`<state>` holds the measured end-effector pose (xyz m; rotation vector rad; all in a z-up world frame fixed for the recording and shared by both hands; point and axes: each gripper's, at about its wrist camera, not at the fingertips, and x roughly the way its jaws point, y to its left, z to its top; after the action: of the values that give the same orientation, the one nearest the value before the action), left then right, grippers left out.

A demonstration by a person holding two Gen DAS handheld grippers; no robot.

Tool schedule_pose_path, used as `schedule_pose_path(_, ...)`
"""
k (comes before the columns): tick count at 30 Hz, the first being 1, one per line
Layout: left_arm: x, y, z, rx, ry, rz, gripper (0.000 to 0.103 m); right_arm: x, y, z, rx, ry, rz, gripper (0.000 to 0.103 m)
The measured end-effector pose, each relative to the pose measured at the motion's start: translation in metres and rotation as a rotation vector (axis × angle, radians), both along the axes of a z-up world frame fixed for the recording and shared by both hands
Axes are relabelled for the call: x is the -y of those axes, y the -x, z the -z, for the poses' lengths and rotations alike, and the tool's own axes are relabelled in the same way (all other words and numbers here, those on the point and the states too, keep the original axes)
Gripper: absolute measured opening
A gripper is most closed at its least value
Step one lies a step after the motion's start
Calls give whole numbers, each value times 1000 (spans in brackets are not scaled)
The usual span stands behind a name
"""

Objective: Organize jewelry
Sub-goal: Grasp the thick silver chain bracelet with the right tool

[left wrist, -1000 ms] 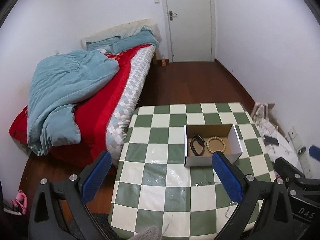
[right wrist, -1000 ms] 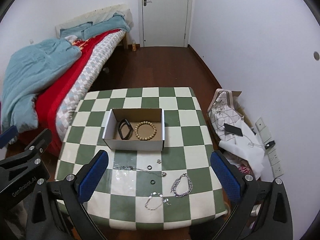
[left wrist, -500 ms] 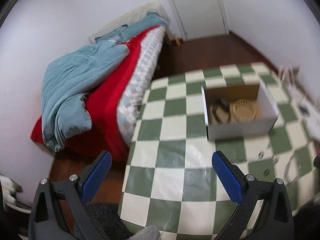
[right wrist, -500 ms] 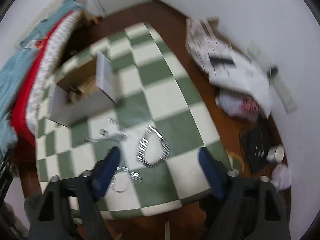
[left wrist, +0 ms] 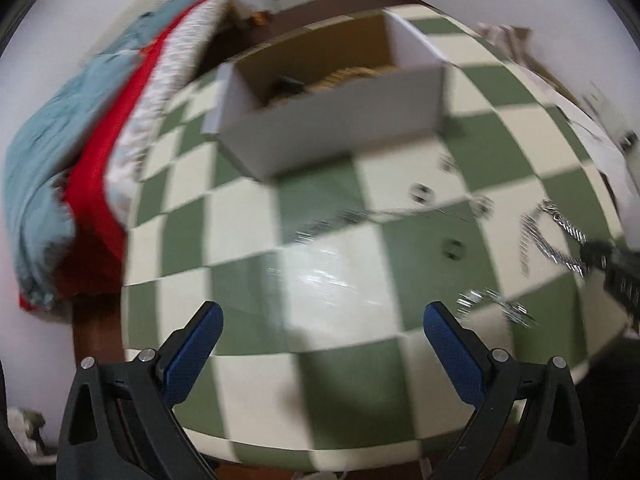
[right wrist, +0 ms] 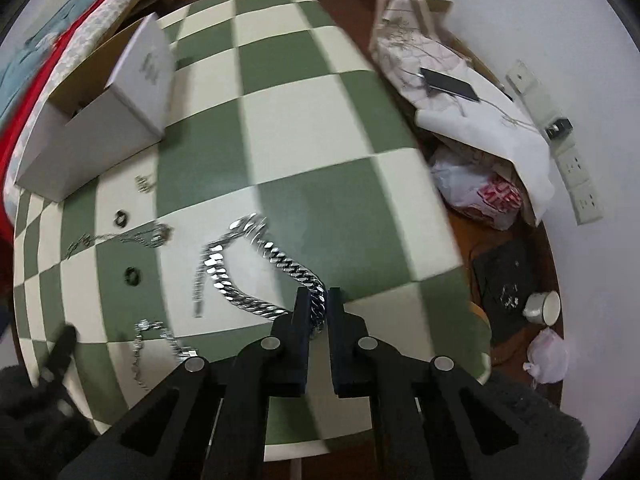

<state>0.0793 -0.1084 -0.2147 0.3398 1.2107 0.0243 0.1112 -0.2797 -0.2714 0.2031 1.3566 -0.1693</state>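
1. The right hand-held gripper (right wrist: 319,304) is lowered steeply toward the near part of the table (right wrist: 328,120), its two fingers drawn together and clamped on one end of a thick silver curb chain (right wrist: 256,276).
2. The chain is seen lying in a loop on the checked green-and-white tablecloth, one end pinched between the black fingertips, the rest trailing away to the left on the cloth.
3. The left hand-held gripper (left wrist: 322,332) is held low over the near edge of the table, tilted downward; its blue-padded fingers (left wrist: 192,344) are spread wide apart and nothing is held between them.
4. In the left wrist view the tip of the right hand-held gripper is visible at the right edge, touching the same chain (left wrist: 556,236).
5. A white cardboard box (right wrist: 100,120) stands open on the far left part of the table; a beaded bracelet (left wrist: 344,76) and a dark item are partly seen inside, blurred.
6. Between the box and the chain, smaller pieces lie loose on the cloth: a thin silver chain (right wrist: 120,238), two dark rings (right wrist: 132,276) and a small silver piece near the box.
7. A second silver bracelet (right wrist: 160,336) lies near the table's front edge, just left of the right hand-held gripper.
8. A bed (left wrist: 80,120) with red and blue covers is seen beside the table on the left.
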Motion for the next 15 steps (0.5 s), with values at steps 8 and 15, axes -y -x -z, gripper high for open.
schedule_pose_path(8,57,17,14,-32,29,189,102,39,13,-1,-4,-88,87,8)
schedule_pose_path(15,83,18,23,-34,10,254,78,44,18,-5,-3,-109,104,8)
